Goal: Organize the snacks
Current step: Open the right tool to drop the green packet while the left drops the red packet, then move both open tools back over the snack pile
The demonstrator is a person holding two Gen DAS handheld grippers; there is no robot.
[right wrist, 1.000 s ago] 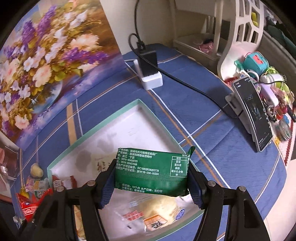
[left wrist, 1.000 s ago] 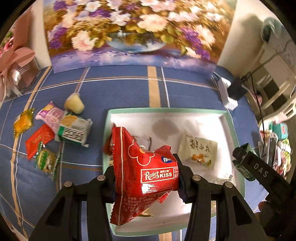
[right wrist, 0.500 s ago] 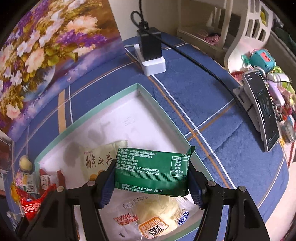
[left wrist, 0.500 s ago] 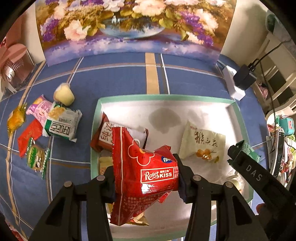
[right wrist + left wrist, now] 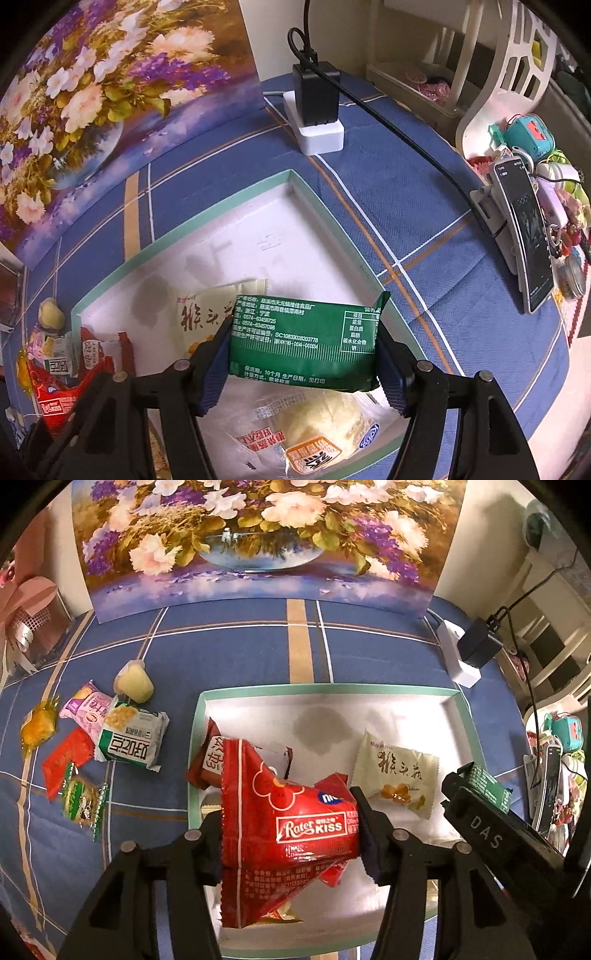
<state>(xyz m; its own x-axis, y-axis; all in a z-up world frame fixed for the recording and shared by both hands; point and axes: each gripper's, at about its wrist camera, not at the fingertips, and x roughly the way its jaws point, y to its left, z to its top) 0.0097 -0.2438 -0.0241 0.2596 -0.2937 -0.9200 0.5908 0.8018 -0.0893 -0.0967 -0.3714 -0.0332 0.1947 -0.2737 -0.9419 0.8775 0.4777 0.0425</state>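
Left tongs (image 5: 290,834) are clamping a red wafer packet (image 5: 288,830) between both pads, holding it above the near-left part of the white tray (image 5: 325,693). Right tongs (image 5: 303,350) are squeezing a green snack bar (image 5: 304,341) crosswise, hovering over the tray's near-right area; in the left view they are showing at the right edge with the green bar poking out.

Lying inside the tray: a cream packet (image 5: 397,775) with red lettering toward the right, a brown-and-white packet (image 5: 212,757) against the left wall and partly hidden behind the red one, and a clear-wrapped bun (image 5: 314,428) directly under the green bar in the right view.

Sitting loose on the blue checked cloth (image 5: 240,653) covering the worktop, left of the tray: a green-and-white cracker pack (image 5: 131,738), a pink packet (image 5: 86,710) touching it, a small jelly cup (image 5: 133,681) just behind those, an orange candy (image 5: 38,727), a flat red sachet (image 5: 64,757) and a green-edged biscuit pack (image 5: 81,801) nearest the camera.

A flower painting (image 5: 258,535) is leaning at the back. A white power strip (image 5: 314,129) with a black adapter (image 5: 316,94) is sitting beyond the tray's far right corner, and a phone (image 5: 524,236) is propped on a stand at the right edge.
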